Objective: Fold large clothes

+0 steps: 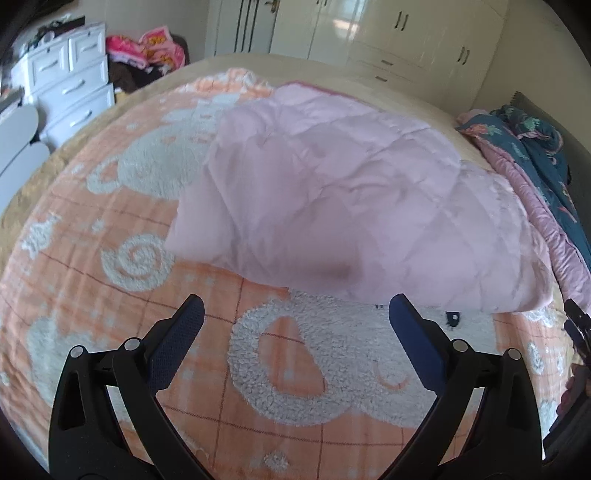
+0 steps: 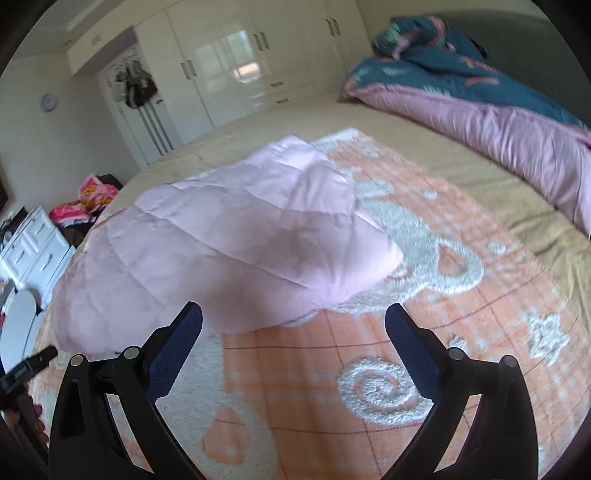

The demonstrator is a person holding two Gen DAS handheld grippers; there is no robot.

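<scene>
Quilted garment [image 1: 332,206] lies on blanket [image 1: 258,369], blanket on bed [image 2: 480,177]. Bundled duvet [image 2: 480,122] right of garment, well apart. Drawer unit [image 1: 70,85] left of bed; wardrobe [image 1: 369,33] behind it.

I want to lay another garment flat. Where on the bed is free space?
Free: the orange blanket between the pink quilted garment and both open grippers, and the beige sheet toward the wardrobe. Crowded: the blue-pink duvet at the bed's edge.
</scene>
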